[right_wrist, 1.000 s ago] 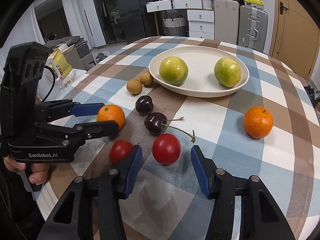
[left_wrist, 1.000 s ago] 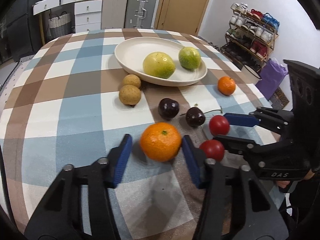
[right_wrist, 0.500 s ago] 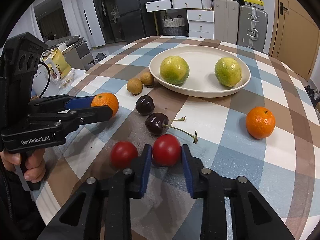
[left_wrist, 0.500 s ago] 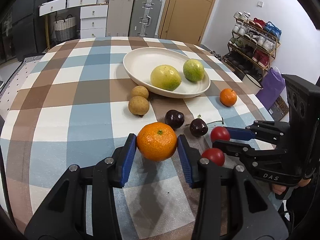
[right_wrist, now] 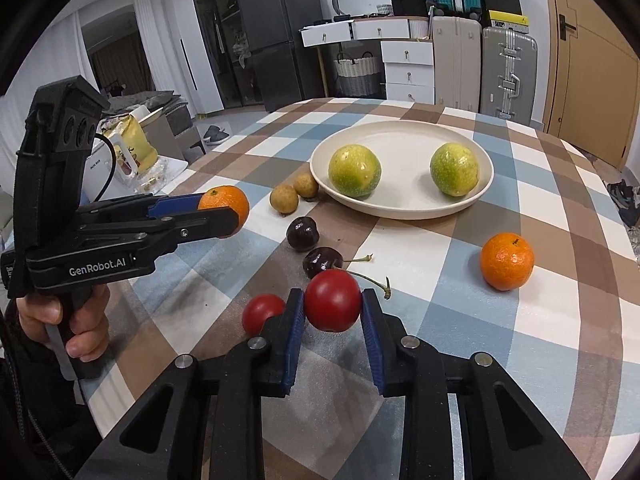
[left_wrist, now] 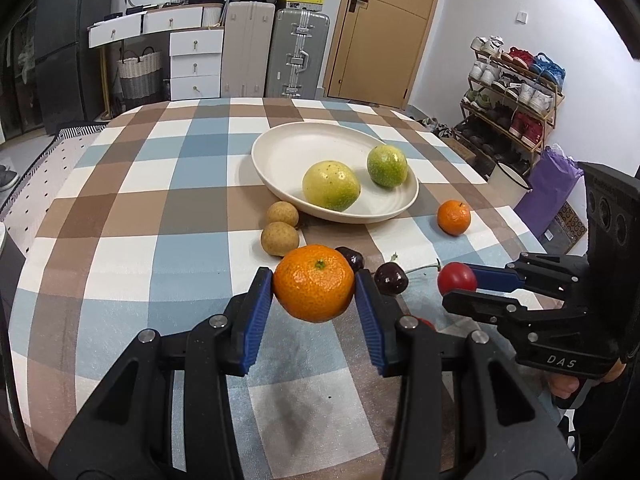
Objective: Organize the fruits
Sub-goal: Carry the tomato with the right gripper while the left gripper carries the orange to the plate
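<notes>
My left gripper [left_wrist: 314,280] is shut on an orange mandarin [left_wrist: 314,294] and holds it a little above the checked tablecloth. The same mandarin [right_wrist: 226,204] shows between its fingers in the right wrist view. My right gripper [right_wrist: 332,298] is shut on a red tomato [right_wrist: 332,304], low over the cloth. A second red tomato [right_wrist: 263,312] lies just left of it. Farther back, a cream plate [left_wrist: 280,148] holds two green-yellow fruits [left_wrist: 331,185] [left_wrist: 387,166].
On the cloth lie two dark cherries [right_wrist: 302,233] [right_wrist: 320,261], two brown longans [left_wrist: 280,239] [left_wrist: 282,213] beside the plate's near left rim, and another mandarin [right_wrist: 507,255] on the right. A hand [right_wrist: 80,320] grips the left tool. Suitcases, drawers and a shoe rack stand beyond the table.
The left fingers closed in on the mandarin and raised it off the cloth. The right jaws, wide around the tomato a second ago, have shut on it.
</notes>
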